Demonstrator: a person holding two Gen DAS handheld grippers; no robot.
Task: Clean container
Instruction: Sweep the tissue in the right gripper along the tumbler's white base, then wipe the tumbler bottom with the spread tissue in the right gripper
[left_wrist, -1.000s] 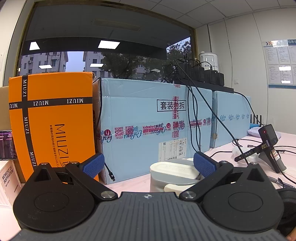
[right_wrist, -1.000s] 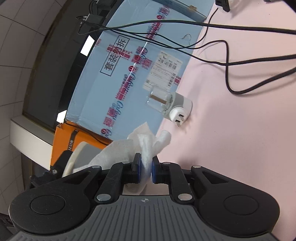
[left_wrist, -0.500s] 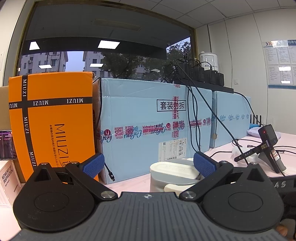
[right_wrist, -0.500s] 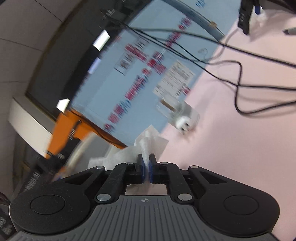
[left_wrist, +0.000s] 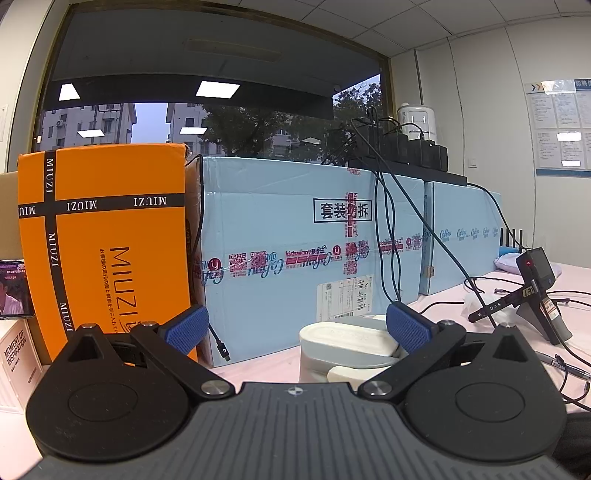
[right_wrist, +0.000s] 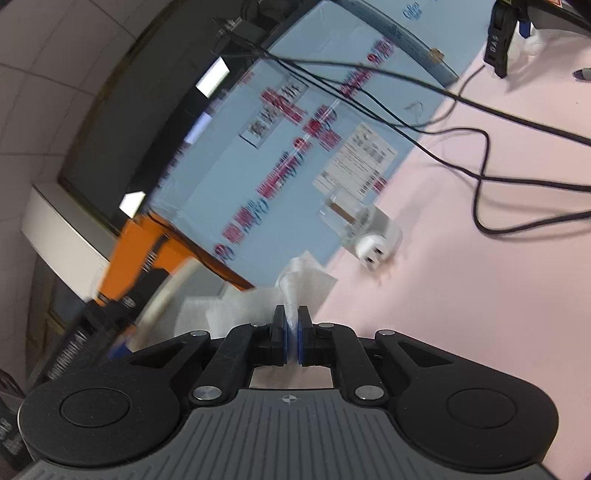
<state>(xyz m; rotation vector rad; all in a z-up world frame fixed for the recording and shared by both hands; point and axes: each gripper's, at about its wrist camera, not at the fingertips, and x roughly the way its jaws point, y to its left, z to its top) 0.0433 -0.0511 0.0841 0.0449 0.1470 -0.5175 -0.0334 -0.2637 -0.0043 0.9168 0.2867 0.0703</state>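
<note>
Swung since a second ago: right gripper (right_wrist: 291, 325), view rolled and blurred, adapter (right_wrist: 371, 236) now further toward 1 o'clock; clamped together on a white tissue (right_wrist: 295, 284), crumpled, fanning out toward 10 o'clock; left gripper (left_wrist: 297, 326) unmoved, pads (left_wrist: 408, 326) spread wide apart, gripping nothing; container (left_wrist: 343, 349) at 12 o'clock between the pads, squat, grey wall, thick cream rim, on the pink table (left_wrist: 273, 365); orange box (left_wrist: 103, 236) at 10 o'clock, blue box (left_wrist: 295, 236) behind; cables (right_wrist: 480, 177) at 2 o'clock.
</note>
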